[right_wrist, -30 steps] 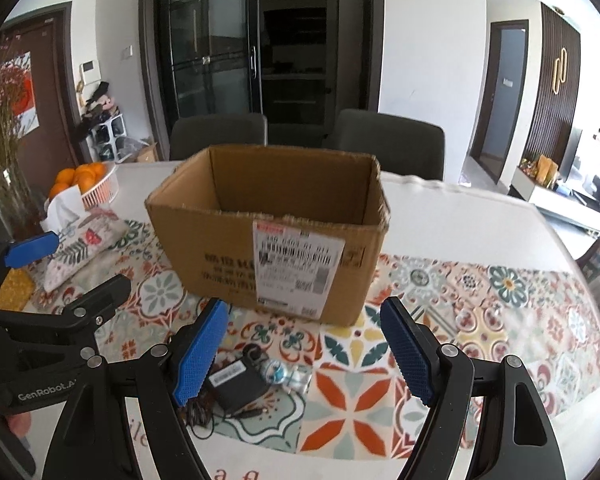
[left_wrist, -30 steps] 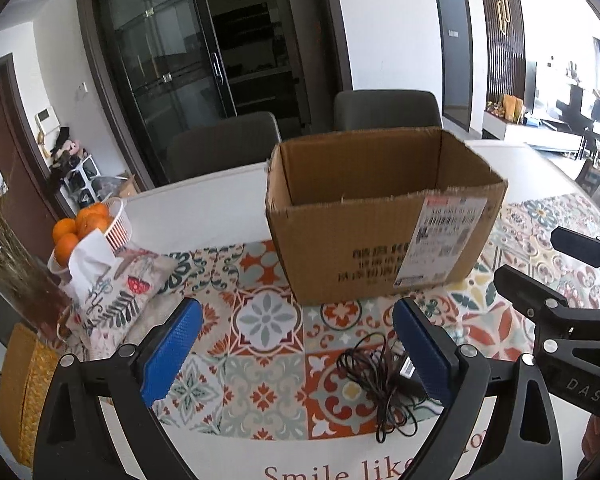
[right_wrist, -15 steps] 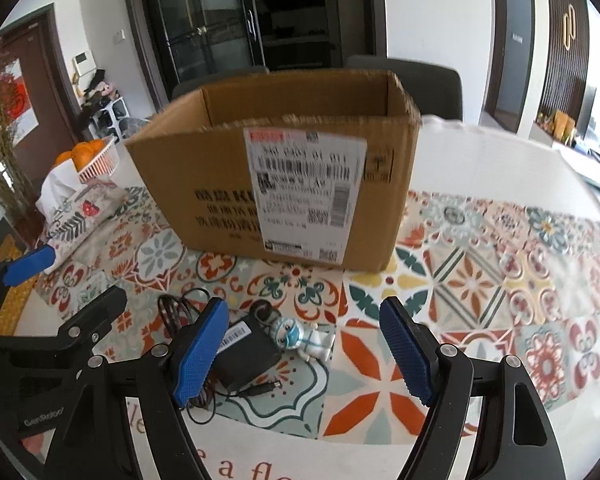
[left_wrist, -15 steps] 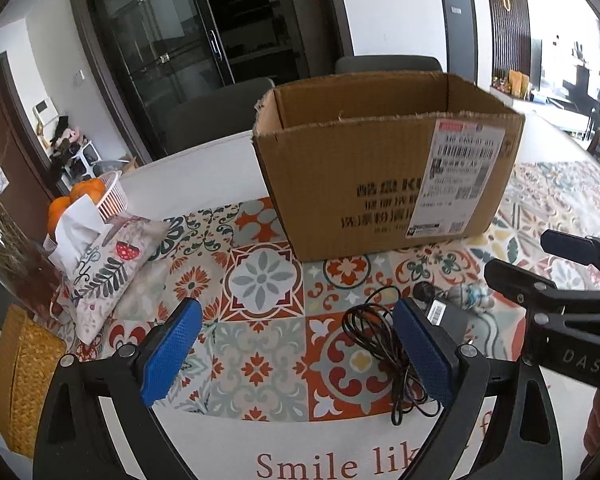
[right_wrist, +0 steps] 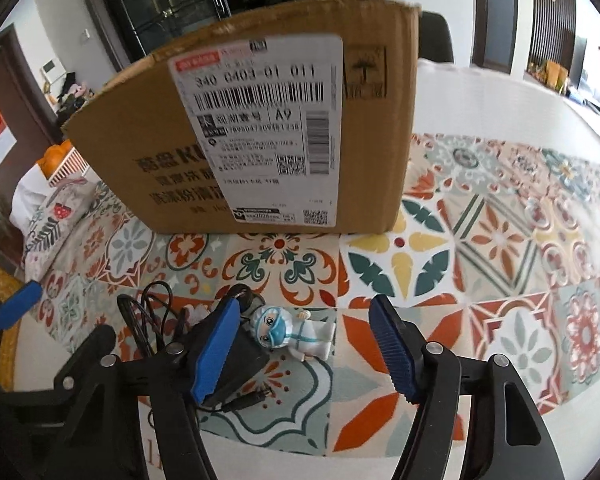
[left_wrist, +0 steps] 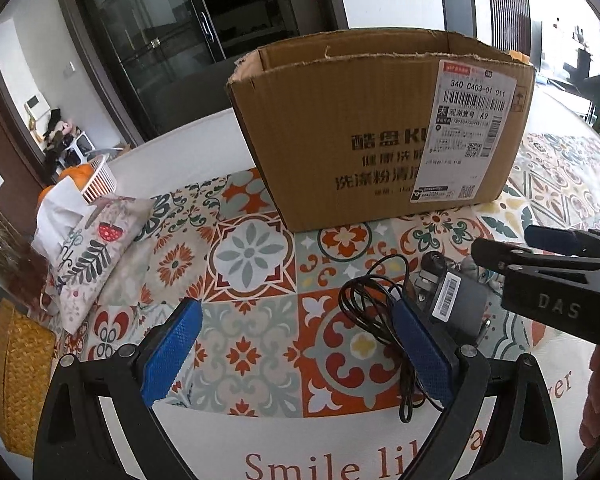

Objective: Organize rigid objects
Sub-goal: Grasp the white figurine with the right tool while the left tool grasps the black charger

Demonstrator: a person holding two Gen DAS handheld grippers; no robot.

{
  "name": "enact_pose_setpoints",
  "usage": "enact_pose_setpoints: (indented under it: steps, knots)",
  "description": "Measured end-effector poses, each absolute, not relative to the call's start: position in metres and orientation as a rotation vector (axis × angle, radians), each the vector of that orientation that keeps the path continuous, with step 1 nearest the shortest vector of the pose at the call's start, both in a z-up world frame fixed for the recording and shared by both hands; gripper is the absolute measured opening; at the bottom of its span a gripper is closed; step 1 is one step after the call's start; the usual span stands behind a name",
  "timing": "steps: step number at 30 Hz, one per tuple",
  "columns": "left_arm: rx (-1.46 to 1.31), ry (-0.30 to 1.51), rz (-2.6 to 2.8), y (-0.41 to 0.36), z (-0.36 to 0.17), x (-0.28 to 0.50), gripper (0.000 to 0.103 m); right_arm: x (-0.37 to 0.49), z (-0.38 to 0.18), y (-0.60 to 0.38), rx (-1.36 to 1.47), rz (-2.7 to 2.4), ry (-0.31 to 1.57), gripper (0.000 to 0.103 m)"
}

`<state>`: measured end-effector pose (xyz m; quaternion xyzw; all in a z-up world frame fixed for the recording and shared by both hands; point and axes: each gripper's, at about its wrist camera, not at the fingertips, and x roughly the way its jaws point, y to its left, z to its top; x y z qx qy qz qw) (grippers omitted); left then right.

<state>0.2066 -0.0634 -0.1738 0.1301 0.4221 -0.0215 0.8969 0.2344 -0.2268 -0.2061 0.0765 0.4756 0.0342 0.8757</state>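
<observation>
An open cardboard box (left_wrist: 380, 128) with a shipping label stands on the patterned tablecloth; it also shows in the right wrist view (right_wrist: 268, 128). In front of it lie a black power adapter (left_wrist: 458, 296) with a coiled black cable (left_wrist: 374, 300) and a small white-and-blue figurine (right_wrist: 294, 330). My right gripper (right_wrist: 306, 346) is open, low over the cloth, with the figurine between its fingers near the left one. The adapter (right_wrist: 236, 364) lies under its left finger. My left gripper (left_wrist: 296, 350) is open and empty, its right finger beside the cable.
A floral tissue pouch (left_wrist: 96, 248) and a white basket of oranges (left_wrist: 94, 180) sit at the left. A woven yellow mat (left_wrist: 18, 376) lies at the table's left edge. Dark chairs and a glass cabinet stand behind the box.
Both grippers have moved forward and lower toward the box and the objects. The right gripper now straddles the figurine. Both stay open.
</observation>
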Motion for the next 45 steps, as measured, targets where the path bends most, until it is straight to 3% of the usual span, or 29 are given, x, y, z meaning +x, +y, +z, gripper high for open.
enact_pose_setpoints:
  steps: [13,16,19,39,45]
  knots:
    - [0.287,0.881,-0.027,-0.062,-0.178,0.209,0.097,0.246,-0.232,-0.223,0.17,0.069,1.086,0.058]
    - [0.303,0.875,-0.026,-0.064,-0.178,0.207,0.097,0.246,-0.235,-0.219,0.156,0.07,1.075,0.051]
    - [0.308,0.875,-0.028,-0.065,-0.178,0.205,0.097,0.246,-0.235,-0.217,0.141,0.064,1.072,0.038]
    - [0.301,0.829,-0.193,-0.095,-0.165,0.183,0.097,0.196,-0.197,-0.245,0.131,0.062,0.991,0.038]
    - [0.355,0.819,-0.348,-0.114,-0.166,0.177,0.086,0.179,-0.188,-0.252,0.119,0.042,0.978,0.038]
